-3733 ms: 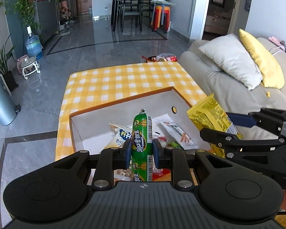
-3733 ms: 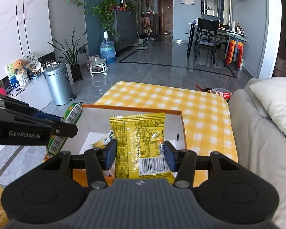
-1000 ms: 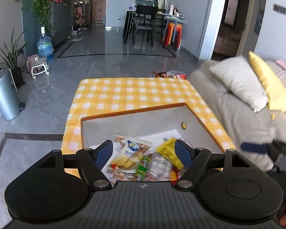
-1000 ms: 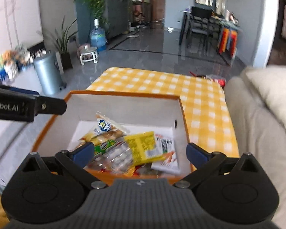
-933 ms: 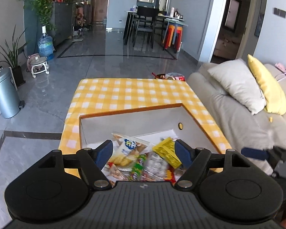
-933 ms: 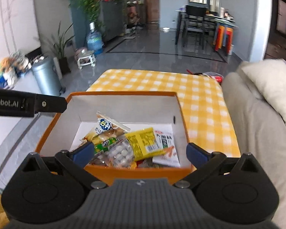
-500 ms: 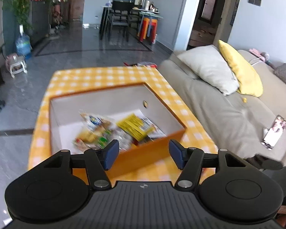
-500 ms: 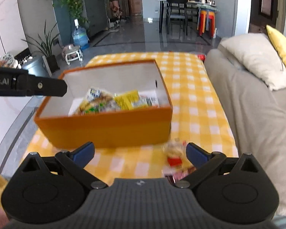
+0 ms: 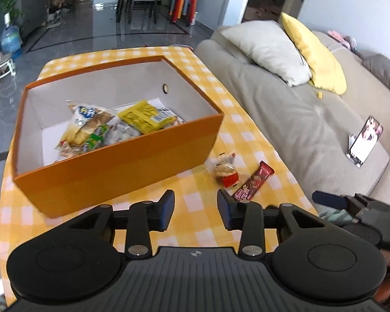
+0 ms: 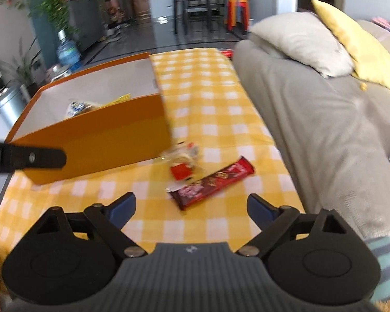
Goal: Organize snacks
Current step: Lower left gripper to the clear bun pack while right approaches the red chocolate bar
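Observation:
An orange box (image 9: 122,163) (image 10: 96,140) on the yellow checked table holds several snack packets, among them a yellow packet (image 9: 145,115). Outside it, on the cloth to its right, lie a small clear-and-red snack bag (image 9: 225,170) (image 10: 182,163) and a dark red chocolate bar (image 9: 253,184) (image 10: 212,182). My left gripper (image 9: 196,209) hovers over the cloth in front of the box, its jaws closing with nothing between them. My right gripper (image 10: 191,206) stands wide just short of the chocolate bar, jaws closing slightly, nothing held.
A grey sofa (image 9: 299,119) with a white pillow (image 9: 267,49) and a yellow pillow (image 9: 314,54) runs along the table's right side; a phone (image 9: 364,140) leans on its seat. A bin (image 10: 10,104) and water bottle (image 10: 67,52) stand on the floor at left.
Both grippers let go of their snacks into the box, then drew back and sank toward the near right of the table. The left jaws have narrowed; two loose snacks have come into view.

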{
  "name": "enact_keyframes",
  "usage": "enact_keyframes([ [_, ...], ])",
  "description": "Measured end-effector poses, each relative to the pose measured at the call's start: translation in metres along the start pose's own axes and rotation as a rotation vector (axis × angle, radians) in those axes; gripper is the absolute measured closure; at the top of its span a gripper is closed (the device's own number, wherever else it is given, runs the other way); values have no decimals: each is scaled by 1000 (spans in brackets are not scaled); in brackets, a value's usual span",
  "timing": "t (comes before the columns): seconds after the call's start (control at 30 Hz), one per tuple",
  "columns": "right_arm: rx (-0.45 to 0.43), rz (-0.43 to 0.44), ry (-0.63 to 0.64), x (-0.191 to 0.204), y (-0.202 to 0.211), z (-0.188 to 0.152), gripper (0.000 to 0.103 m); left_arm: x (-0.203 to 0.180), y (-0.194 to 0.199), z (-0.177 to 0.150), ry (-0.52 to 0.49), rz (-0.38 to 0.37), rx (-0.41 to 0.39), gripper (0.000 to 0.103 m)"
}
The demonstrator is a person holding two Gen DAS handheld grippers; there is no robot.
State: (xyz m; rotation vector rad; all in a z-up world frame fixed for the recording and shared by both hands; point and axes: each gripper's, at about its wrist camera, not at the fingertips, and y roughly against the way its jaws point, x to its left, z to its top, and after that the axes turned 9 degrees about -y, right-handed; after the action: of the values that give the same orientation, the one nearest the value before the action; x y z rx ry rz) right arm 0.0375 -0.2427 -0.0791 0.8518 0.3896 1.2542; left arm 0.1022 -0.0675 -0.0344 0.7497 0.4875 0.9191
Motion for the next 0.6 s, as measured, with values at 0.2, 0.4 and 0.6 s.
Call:
enact_keyframes([
  [0.2, 1, 11, -116, -19, -11, 4, 26, -15, -26, 2, 6, -11, -9, 59],
  [0.4, 30, 24, -202, -34, -31, 6, 40, -23, -52, 6, 48, -53, 12, 59],
  [0.6, 26, -14, -240, -44, -55, 12, 42, -27, -80, 16, 88, -65, 57, 59],
])
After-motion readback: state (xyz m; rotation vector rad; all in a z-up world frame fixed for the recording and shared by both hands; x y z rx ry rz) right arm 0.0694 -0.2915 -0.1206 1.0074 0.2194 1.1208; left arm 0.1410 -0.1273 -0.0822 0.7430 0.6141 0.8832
